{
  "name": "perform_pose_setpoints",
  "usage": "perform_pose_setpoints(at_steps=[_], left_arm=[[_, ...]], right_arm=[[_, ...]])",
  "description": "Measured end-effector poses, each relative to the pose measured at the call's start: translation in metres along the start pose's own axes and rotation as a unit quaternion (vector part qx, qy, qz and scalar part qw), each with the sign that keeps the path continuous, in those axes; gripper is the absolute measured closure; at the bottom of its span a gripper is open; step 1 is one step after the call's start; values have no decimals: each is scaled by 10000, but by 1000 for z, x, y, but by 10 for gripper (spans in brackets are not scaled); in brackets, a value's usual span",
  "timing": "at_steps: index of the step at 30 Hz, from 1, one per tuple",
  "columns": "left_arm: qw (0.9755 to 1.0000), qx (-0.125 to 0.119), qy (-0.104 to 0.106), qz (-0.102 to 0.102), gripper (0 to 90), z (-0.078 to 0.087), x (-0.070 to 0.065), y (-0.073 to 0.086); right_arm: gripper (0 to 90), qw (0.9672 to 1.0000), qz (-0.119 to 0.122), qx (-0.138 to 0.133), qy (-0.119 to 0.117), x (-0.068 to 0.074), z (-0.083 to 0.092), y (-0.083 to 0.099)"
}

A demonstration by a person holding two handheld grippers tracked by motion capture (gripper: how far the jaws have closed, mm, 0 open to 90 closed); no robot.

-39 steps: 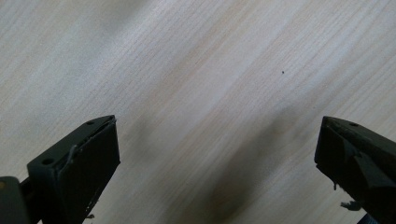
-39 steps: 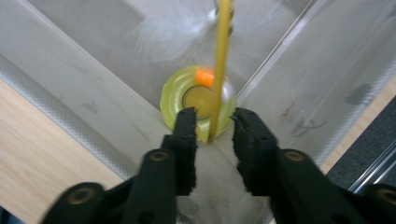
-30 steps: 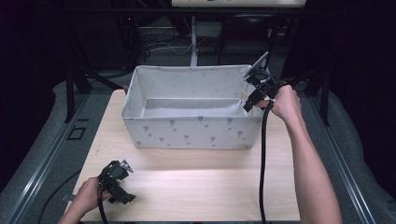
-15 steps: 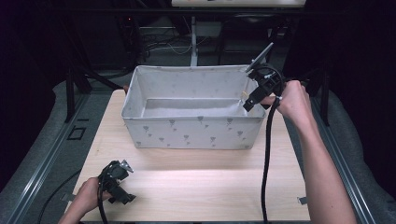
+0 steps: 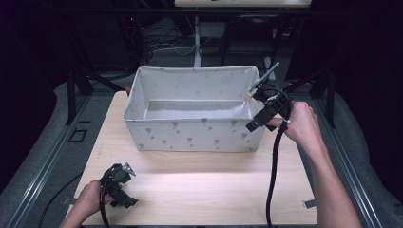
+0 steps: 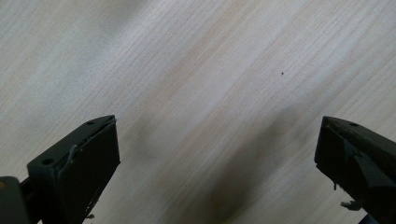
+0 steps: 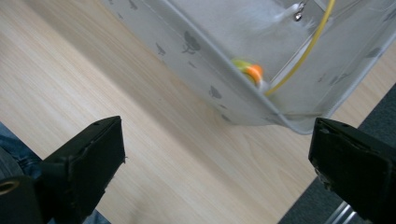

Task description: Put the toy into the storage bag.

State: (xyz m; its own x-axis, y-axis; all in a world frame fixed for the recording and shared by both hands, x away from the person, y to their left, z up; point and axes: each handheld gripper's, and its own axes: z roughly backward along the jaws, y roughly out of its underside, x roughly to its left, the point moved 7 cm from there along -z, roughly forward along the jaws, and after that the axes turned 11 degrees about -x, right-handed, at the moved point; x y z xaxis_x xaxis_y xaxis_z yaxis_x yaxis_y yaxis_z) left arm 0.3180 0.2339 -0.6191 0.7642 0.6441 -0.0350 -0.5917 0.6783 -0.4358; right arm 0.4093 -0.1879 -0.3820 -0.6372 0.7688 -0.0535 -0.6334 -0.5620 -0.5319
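Wooden table (image 5: pixel 199 185); right gripper view reveals yellow wand (image 7: pixel 303 51) inside bin (image 7: pixel 187 46).

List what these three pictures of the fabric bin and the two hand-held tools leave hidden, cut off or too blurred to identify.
1. Bin floor, high view: the near wall hides its front strip.
2. Toy with a yellow wand, right gripper view: blurred, and the top edge cuts it off; the orange piece cannot be identified.
3. Left tool, high view: too small and dark to see its jaws.
4. Right tool, high view: jaws too dark to judge.
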Motion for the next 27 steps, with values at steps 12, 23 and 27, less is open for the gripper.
perform_pose_setpoints(at_steps=[12,23,27], left_arm=[[10000,11,-3,-14,1,0,-1,0],[10000,17,13,-5,1,0,0,1],[10000,19,5,-24,1,0,0,1]], right_arm=[[21,9999,-36,100,-75,19,-20,46],[17,9995,-92,-21,-302,45,-50,87],[18,9995,-82,-82,-293,48,-55,97]])
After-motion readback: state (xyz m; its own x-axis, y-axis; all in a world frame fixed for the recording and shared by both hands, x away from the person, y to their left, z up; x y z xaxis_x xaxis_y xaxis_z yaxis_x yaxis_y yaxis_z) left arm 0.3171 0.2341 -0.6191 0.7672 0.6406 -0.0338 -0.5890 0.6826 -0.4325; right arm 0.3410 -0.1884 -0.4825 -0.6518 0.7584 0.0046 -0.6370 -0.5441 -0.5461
